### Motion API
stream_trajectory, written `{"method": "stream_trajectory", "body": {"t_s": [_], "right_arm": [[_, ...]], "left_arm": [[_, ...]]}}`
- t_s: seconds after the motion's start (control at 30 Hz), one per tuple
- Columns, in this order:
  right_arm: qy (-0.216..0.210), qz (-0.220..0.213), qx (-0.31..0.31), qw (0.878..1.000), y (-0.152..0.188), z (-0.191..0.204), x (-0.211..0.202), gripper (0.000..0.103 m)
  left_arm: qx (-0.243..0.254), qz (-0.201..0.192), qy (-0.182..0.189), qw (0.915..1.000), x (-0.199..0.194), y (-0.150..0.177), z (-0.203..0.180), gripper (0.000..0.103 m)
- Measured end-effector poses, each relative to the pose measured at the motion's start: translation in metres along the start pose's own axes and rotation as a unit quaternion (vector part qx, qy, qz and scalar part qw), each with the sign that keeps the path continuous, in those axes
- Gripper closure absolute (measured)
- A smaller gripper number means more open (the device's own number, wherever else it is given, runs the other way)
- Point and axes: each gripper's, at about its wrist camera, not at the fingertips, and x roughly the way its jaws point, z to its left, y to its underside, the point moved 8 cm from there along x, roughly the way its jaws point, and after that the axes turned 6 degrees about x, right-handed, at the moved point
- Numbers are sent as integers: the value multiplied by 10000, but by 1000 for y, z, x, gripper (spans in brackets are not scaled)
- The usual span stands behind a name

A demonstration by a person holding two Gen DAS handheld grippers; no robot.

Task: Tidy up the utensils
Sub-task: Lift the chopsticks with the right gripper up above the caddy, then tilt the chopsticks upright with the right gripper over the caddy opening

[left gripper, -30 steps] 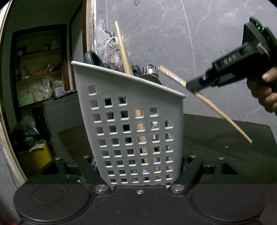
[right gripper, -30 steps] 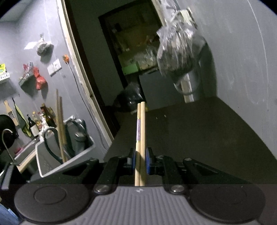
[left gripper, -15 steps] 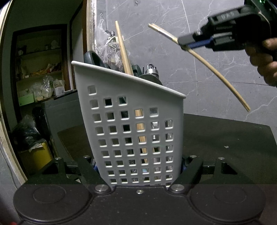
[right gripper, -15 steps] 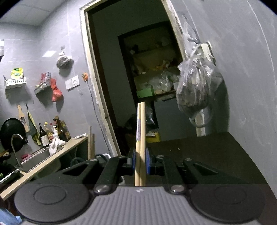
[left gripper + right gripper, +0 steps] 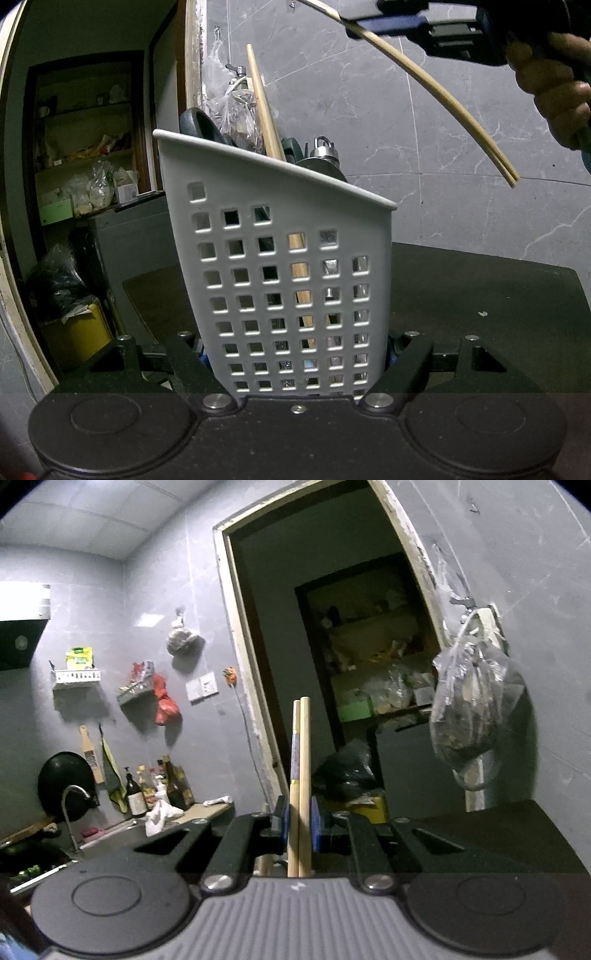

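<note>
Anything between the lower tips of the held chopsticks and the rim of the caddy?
Nothing: in the left wrist view only bare wall tile shows between the chopsticks in the right gripper and the white caddy, which the left gripper clamps.

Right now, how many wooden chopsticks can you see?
3: two wooden chopsticks clamped in the right gripper, one standing in the white perforated plastic basket. More may hide inside.

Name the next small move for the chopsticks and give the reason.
Probably swing the right gripper over the white utensil basket and tip the chopsticks tips-down. They are clamped high and right of its open top, while the left gripper holds the basket steady.
</note>
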Motion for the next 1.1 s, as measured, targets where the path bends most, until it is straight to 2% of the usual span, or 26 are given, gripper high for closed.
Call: {"method": "stream_trajectory", "body": {"t_s": [0.43,0.6,0.77,1.1], "right_arm": [[-746,-454,81,9961,-20,32,26,90],[-907,-660,107,9936,-22,40,40,90],[-921,-901,-120,9916,-14,51,50,90],[-909,-764,-261,9926,13,60,66,89]], "left_arm": [[2,-2,1,10000,0,0,0,25],[-1,0,3,10000,0,0,0,25],[-1,0,-2,10000,-1,0,0,25],[-11,-2,0,10000,-2,0,-1,25]]}}
